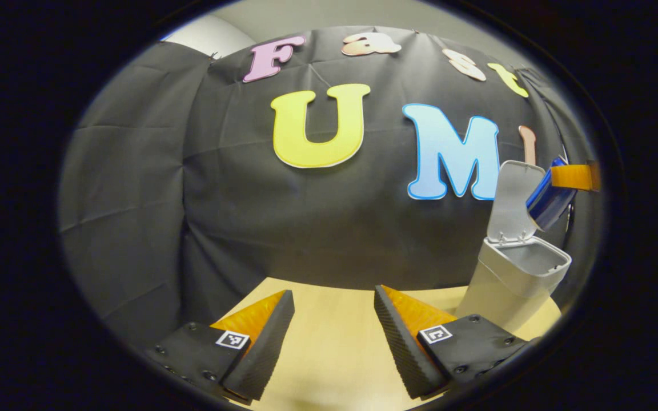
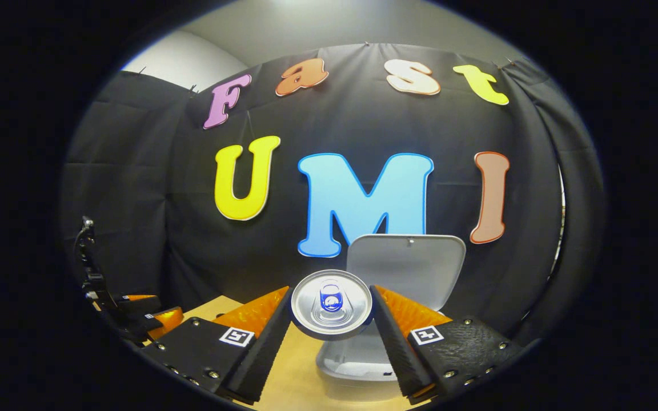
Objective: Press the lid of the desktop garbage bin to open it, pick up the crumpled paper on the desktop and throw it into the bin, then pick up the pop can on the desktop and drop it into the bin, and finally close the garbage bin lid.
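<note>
Left gripper view: booth wall of black cloth (image 1: pixel 220 188) is seen across the far side, with the light wooden desktop (image 1: pixel 334 337) below it. The desktop garbage bin (image 1: pixel 514 279), pale grey, is stood on the desktop at the far right, its lid (image 1: pixel 513 200) raised upright behind the open mouth. The pop can (image 1: pixel 546 200), blue, is seen tilted in the air just right of the raised lid, above the bin's opening, held at its upper end by the right gripper's finger (image 1: pixel 574 177). The left gripper (image 1: pixel 333 325) is held low over bare desktop, left of the bin, jaws spread wide with nothing between them.

Right gripper view: the same cloth wall (image 2: pixel 135 200) is seen behind, the desktop (image 2: pixel 295 371) below. The bin (image 2: pixel 352 359) is seen straight ahead past the fingers, partly hidden by the can, with its lid (image 2: pixel 414 268) stood upright behind. The right gripper (image 2: pixel 332 311) is closed on the pop can (image 2: pixel 332 305); both fingers are pressed against the can's sides, and its silver top end with the pull tab is faced toward the camera, above the bin's near rim. The left gripper (image 2: pixel 140 317) is seen at the far left edge, low over the desktop. Whether the crumpled paper is inside the bin cannot be told.
</note>
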Demonstrator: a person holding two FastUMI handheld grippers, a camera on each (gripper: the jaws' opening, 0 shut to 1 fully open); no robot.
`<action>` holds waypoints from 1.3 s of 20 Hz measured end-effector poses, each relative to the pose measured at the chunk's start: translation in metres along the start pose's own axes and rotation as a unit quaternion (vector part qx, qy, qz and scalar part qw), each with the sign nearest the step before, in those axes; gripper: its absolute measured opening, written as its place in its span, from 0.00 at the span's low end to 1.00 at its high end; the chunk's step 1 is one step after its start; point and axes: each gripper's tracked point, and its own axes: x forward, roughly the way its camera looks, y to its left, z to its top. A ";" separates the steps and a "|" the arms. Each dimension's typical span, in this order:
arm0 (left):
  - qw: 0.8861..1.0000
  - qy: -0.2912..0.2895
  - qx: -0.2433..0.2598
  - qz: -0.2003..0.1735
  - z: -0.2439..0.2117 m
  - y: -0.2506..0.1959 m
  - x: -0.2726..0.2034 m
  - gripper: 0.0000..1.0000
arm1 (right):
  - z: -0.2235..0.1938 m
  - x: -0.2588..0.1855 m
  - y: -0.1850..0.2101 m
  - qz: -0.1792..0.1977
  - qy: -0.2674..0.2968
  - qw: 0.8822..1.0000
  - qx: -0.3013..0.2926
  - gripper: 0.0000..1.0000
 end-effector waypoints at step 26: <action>0.999 0.023 0.023 0.026 -0.013 0.002 0.013 0.93 | -0.139 0.045 -0.102 -0.069 0.142 0.987 0.037 0.85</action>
